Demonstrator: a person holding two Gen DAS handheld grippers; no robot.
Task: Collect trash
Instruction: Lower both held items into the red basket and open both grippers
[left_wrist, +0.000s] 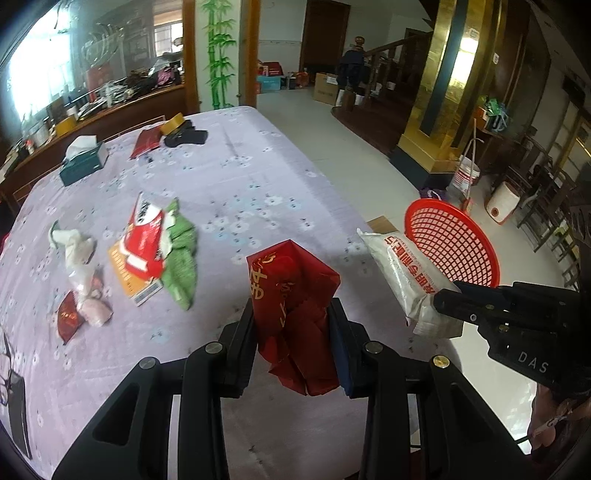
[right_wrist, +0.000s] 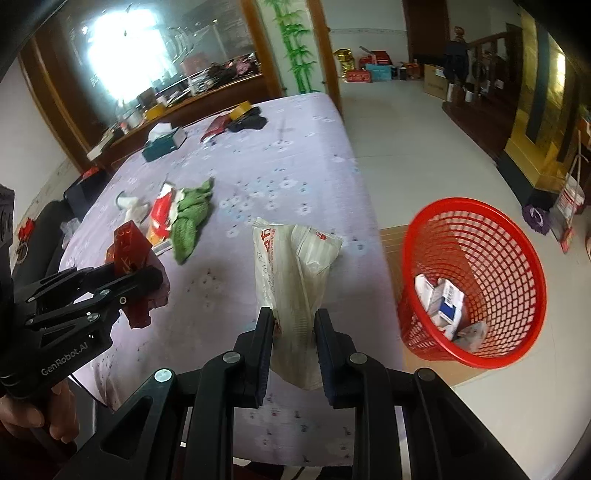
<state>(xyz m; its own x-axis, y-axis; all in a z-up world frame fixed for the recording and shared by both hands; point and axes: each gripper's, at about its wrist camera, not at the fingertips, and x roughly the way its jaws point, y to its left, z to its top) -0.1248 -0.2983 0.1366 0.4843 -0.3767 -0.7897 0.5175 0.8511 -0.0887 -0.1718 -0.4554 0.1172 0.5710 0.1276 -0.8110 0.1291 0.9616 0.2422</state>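
Left wrist view shows the red paper packet (left_wrist: 295, 314) crumpled between the jaws of the left gripper (left_wrist: 293, 325); the jaws stand narrow and press on it from both sides, and it is lifted above the worktop (left_wrist: 240, 177). To the right of these jaws, the right gripper (left_wrist: 448, 301) holds the white plastic bag (left_wrist: 402, 273) by its lower end, also off the cloth. Just behind that bag is the red basket (left_wrist: 465, 251), which stands on the floor beside the worktop.

In the right wrist view the white plastic bag (right_wrist: 295, 280) sits upright between the narrow jaws of the right gripper (right_wrist: 295, 332), which pinch it. The red basket (right_wrist: 476, 280) is to the right of these jaws, tilted in the view, with small boxes (right_wrist: 443, 299) lying inside. The left gripper (right_wrist: 147, 280) with the red paper packet (right_wrist: 133, 258) is to the left.

Farther ahead of both jaws, more rubbish lies on the lilac flowered cloth: a green wrapper (left_wrist: 181, 254), a red and white packet (left_wrist: 146, 236), and crumpled white paper (left_wrist: 75, 251). At the far end is a tissue box (left_wrist: 83, 158).
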